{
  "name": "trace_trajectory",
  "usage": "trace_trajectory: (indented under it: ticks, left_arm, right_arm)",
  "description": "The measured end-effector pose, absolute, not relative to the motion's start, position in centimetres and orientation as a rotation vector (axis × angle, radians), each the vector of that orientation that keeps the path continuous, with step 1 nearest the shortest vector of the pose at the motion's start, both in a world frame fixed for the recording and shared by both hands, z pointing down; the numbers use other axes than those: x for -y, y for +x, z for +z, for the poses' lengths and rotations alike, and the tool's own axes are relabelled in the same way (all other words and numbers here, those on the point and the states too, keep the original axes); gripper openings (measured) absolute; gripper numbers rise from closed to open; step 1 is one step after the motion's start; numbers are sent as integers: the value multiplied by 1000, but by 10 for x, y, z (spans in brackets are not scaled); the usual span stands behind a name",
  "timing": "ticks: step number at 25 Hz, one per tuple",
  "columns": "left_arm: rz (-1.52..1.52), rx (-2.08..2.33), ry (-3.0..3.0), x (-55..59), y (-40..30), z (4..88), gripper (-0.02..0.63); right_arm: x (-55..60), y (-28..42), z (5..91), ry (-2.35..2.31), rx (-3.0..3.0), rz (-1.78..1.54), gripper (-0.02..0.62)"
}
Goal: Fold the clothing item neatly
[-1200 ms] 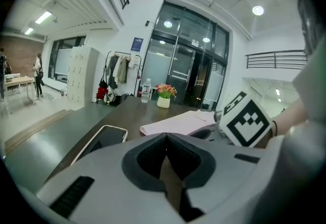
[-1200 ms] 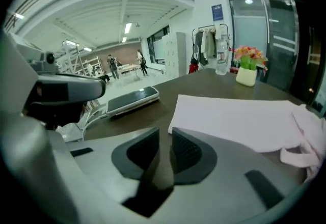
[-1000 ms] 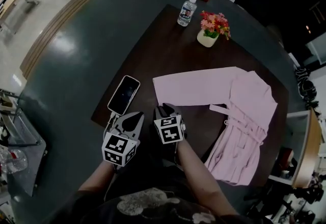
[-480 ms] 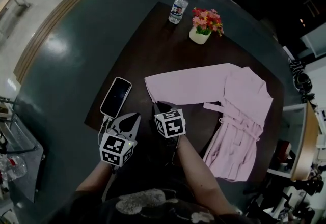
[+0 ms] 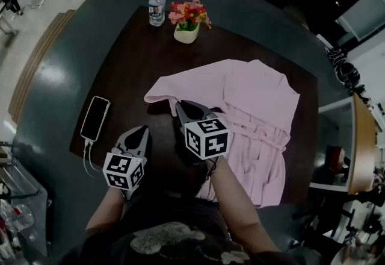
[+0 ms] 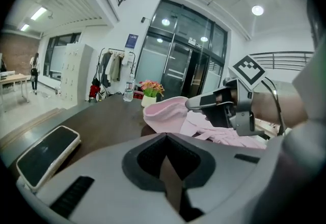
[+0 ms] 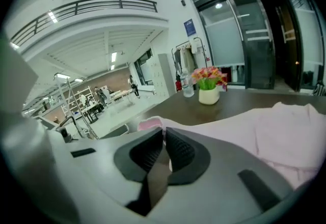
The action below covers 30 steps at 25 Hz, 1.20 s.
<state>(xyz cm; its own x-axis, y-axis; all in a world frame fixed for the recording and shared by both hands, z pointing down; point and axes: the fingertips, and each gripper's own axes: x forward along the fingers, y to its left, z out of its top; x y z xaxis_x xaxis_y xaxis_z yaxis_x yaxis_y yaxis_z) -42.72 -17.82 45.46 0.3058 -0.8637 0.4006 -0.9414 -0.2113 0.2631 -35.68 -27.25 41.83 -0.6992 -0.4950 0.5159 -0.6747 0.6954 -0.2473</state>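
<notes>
A white pot (image 5: pixel 185 34) is set at the far side of the dark table (image 5: pixel 129 71), and pink and red flowers (image 5: pixel 187 12) with green leaves are held in it. Just to its left a clear water bottle (image 5: pixel 156 7) with a label is stood upright; how full it is cannot be told.

The pink robe (image 5: pixel 255 104) is spread over the right half of the table, with its belt (image 5: pixel 260 132) laid across the middle. One sleeve (image 5: pixel 180 84) is stretched out to the left, and its cuff is raised off the wood by the right gripper (image 5: pixel 182 107). That gripper's jaws have just been closing and are pinched on the cuff fabric, which is seen between them in the right gripper view. The left gripper (image 5: pixel 143 131) is held just beside it over bare wood, apart from the cloth, with its jaws pressed together and nothing between them.

The hem of the robe is brought close to the near edge at the right. A phone (image 5: pixel 95 118) is laid near the left edge, and a cable (image 5: pixel 87 158) is trailed from it over that edge. Bare table is left between the phone and the sleeve, and a wide band of it between the sleeve and the pot.
</notes>
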Motion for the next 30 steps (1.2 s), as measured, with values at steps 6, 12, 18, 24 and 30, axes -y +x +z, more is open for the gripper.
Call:
trace_trajectory:
  ticks: [6,12,18,24,30]
  left_arm:
    - [234,1590,2193,206,-352,436,11]
    - [242,1576,2223,224,-289,430,11]
    - [259,1590,2206,229,-273,438,9]
    - [283,1538,2229,224,-286,439,9]
    - [288,1529,2287,231,-291,421,11]
  right_arm:
    - [317,-247,384,1090,2551,579,12]
    - [350,-161,362,1231,2645,723,12]
    - [345,-158,375,1172,2683,906,12]
    - [319,-177,362,1172,2701,926,12]
    - [329,-144,280,1353,2837,863,12]
